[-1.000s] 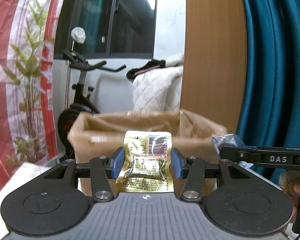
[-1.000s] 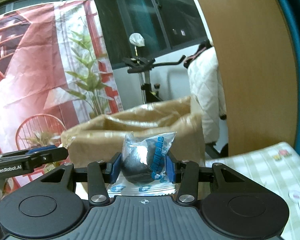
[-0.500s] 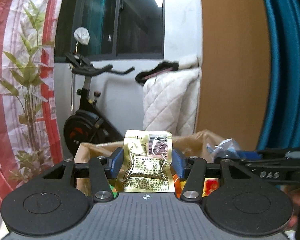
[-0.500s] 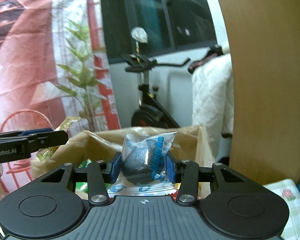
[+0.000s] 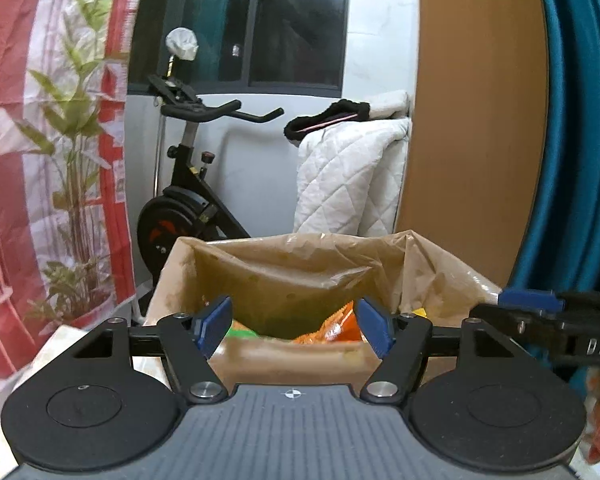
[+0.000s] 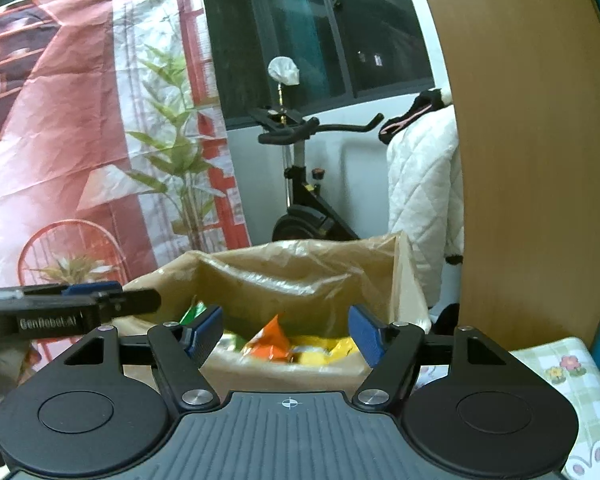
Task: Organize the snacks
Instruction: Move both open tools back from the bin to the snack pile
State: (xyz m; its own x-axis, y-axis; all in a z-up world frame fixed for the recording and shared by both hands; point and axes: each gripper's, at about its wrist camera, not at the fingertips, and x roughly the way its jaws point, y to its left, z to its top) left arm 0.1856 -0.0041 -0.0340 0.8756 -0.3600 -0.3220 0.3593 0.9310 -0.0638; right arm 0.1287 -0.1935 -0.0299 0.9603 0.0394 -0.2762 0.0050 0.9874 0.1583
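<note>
Several snack packets (image 6: 274,340) jumbled in box (image 6: 300,272)

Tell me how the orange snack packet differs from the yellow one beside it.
The orange packet pokes up with a pointed corner; the yellow packet lies flatter and lower. Orange sits left, yellow right, in the right wrist view. Both rest inside the lined box.
</note>
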